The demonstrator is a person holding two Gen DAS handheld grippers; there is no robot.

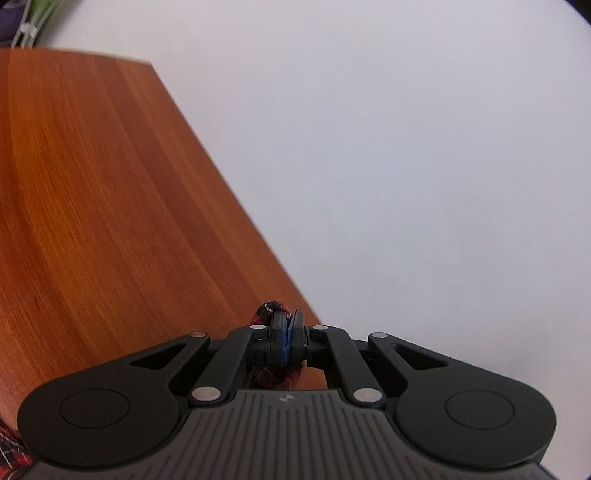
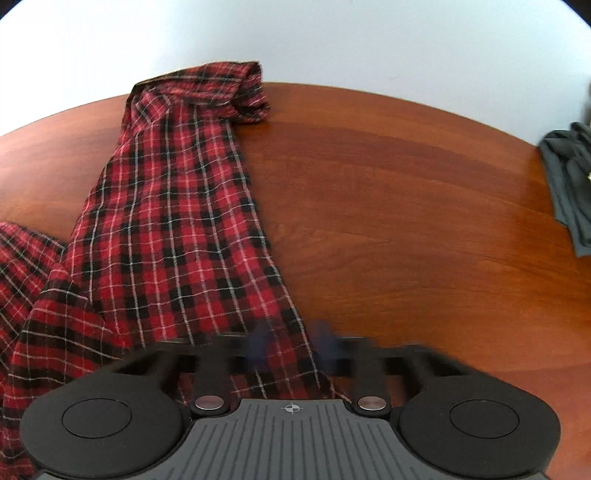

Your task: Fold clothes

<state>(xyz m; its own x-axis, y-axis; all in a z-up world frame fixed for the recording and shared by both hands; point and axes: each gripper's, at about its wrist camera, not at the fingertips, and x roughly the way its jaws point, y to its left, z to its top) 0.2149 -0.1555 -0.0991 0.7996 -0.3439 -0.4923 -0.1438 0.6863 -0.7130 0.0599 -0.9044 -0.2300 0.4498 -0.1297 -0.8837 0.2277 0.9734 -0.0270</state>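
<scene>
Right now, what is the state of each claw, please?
Left claw: shut on the red plaid shirt.
Right claw: open, blurred, fingers either side of the shirt's edge.

wooden table (image 2: pixel 406 221) | white wall (image 1: pixel 406 147) | cables (image 1: pixel 27 29) top-left

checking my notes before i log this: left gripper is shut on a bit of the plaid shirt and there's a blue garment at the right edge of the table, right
Not quite. The garment at the right edge of the table is dark grey, not blue, as the right wrist view shows. The rest holds: in the left wrist view the left gripper is shut on a bit of the red plaid shirt.
</scene>
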